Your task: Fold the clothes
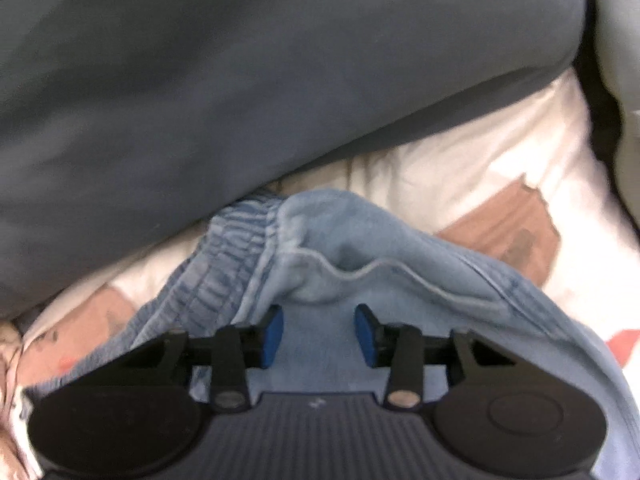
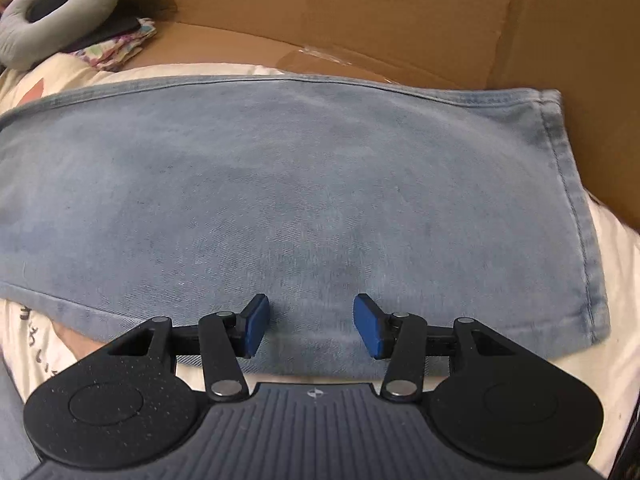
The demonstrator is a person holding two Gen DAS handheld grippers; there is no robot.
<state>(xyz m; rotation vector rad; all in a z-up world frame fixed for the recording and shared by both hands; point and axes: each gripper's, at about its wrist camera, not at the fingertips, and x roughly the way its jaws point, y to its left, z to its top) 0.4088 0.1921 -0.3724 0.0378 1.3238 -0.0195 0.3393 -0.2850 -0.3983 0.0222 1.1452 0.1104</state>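
A flattened cardboard box rises behind a cream printed bedspread, where a pair of light blue jeans lies spread out, one leg smoothed flat with its hemmed cuff toward the bedspread's right edge. A slate-blue cushion presses against the bedspread's far side, just beyond the jeans' gathered elastic waistband. A grey neck pillow sits at the far left corner beside a floral cloth. The right gripper points down over the near edge of the flat leg, its blue pads spread apart with bare denim showing between them, pinching nothing. The left gripper hangs over the rumpled waist end, jaws likewise spread and empty, a raised fold of denim just ahead of its fingertips.
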